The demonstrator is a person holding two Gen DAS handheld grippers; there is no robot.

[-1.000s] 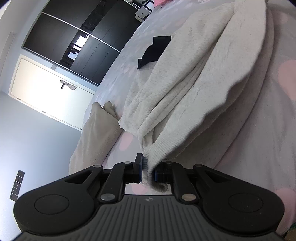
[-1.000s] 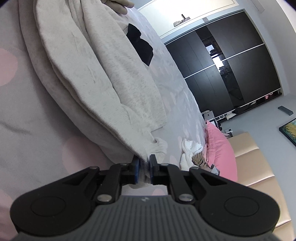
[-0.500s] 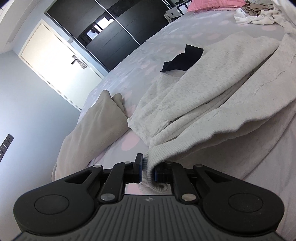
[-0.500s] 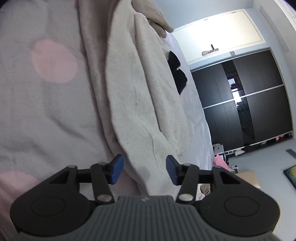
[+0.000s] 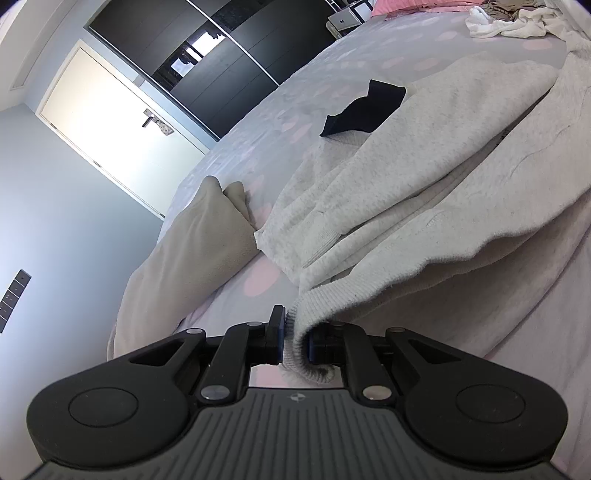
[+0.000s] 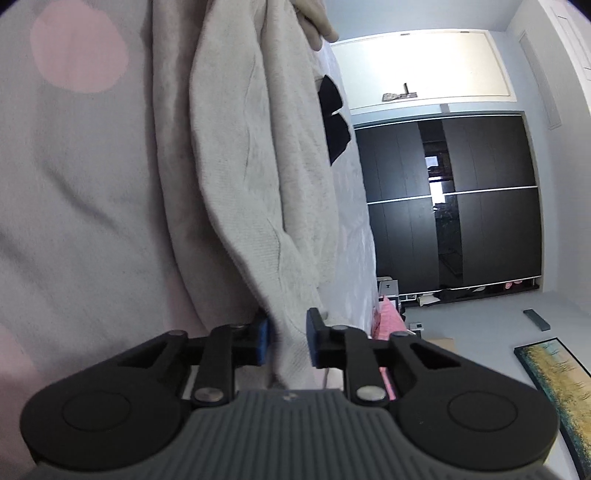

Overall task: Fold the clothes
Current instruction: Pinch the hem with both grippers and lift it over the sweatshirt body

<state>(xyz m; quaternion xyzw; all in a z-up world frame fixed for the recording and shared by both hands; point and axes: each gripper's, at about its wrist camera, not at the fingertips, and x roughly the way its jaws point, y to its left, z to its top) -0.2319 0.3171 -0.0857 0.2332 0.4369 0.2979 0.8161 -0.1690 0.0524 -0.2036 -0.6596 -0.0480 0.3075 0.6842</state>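
Observation:
A light grey knit sweater (image 5: 424, 206) lies folded in layers on the pink-dotted bedspread (image 5: 266, 280). My left gripper (image 5: 293, 338) is shut on the sweater's ribbed hem corner, low over the bed. In the right wrist view the sweater (image 6: 251, 177) runs from the top down between my fingers. My right gripper (image 6: 287, 341) stands partly open around its hem, the blue pads (image 6: 263, 341) a little apart from the cloth.
A black garment (image 5: 364, 107) lies beyond the sweater. A beige pillow (image 5: 192, 254) lies left of it. A pile of white clothes (image 5: 509, 18) and a pink cushion sit at the bed's far end. Dark wardrobe doors (image 6: 450, 199) and a white door stand behind.
My right gripper opened from its grip on the sweater hem and has since narrowed again around the cloth. My left gripper kept its hold and lowered the hem toward the bed.

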